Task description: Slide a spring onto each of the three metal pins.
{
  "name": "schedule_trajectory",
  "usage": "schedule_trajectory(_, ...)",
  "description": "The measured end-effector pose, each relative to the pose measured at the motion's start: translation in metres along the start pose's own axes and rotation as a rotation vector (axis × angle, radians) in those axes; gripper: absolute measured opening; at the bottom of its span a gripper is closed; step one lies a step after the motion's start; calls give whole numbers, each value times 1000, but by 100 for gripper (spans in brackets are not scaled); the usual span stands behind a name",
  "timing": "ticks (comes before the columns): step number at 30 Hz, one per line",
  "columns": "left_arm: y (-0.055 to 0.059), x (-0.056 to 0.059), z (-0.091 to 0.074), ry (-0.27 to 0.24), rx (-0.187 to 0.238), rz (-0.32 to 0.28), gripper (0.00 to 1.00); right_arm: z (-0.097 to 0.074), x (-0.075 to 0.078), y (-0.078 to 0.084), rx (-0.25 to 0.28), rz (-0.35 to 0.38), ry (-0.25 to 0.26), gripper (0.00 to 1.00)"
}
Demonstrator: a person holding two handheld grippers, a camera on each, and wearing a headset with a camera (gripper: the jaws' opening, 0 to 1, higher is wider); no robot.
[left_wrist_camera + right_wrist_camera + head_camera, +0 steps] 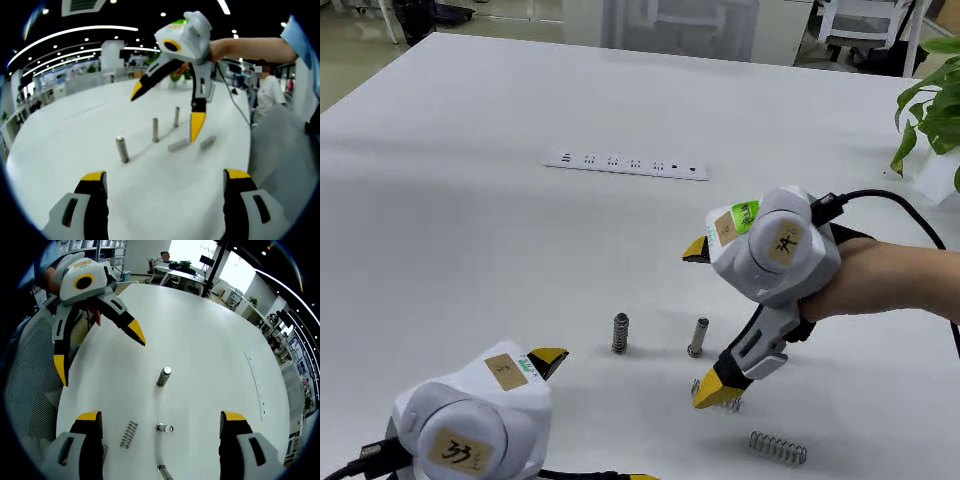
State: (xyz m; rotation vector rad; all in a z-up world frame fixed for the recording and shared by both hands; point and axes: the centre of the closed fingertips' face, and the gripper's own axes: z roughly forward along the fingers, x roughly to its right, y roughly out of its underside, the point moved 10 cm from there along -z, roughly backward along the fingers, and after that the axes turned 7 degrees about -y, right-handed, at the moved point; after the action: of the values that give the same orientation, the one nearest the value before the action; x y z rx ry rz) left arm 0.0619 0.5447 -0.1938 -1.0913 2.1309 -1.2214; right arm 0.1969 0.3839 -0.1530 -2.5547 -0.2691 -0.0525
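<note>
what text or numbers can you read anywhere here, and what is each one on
"33": handwritten on the tan sticker on the back of the left gripper.
Second tan sticker, on the back of the right gripper: a handwritten mark, not legible.
Green label on the right gripper: too small to read.
Power strip: markings too small to read.

Left gripper [164, 176]: jaws wide apart, nothing between | Right gripper [166, 112]: jaws spread, lower yellow tip just beside loose spring [179, 145] | second loose spring [208, 142]: lying on white table [75, 130] | nearest pin [120, 138]: carries fitted spring [122, 151] | middle pin [155, 130], far pin [176, 116]: upright, bare
</note>
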Motion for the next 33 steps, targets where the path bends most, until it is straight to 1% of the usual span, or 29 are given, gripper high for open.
schedule_trajectory(2,0,0,0,0,-1,1,97,-5,-3,5,15,28,11,99)
schedule_trajectory(5,-1,0,1,3,-3,6,97,-13,-7,13,16,47,21,99)
schedule_trajectory(6,-2,-1,1,4,-3,8,97,-16,-8,17,20,60,37,99)
schedule_trajectory(8,-2,-1,1,5,-4,9,97,-21,-11,22,31,81,52,99)
schedule_trajectory(11,-2,-4,1,7,-4,10,97,-30,-17,32,65,134,89,99)
schedule_trajectory(15,-2,-6,1,3,-4,16,97,-38,-26,46,87,187,119,99)
schedule_trajectory(19,-3,-10,1,-2,-4,16,98,-46,-40,65,92,247,146,99)
schedule_trajectory(24,-4,-13,2,0,-7,27,98,-52,-57,86,111,322,179,99)
schedule_trajectory(28,-5,-14,3,-2,-10,39,98,-54,-71,98,126,372,203,99)
schedule_trajectory(30,-6,-14,4,-1,-10,39,98,-56,-77,104,134,402,224,99)
schedule_trajectory(33,-6,-16,4,-6,-10,40,98,-58,-87,109,172,452,249,99)
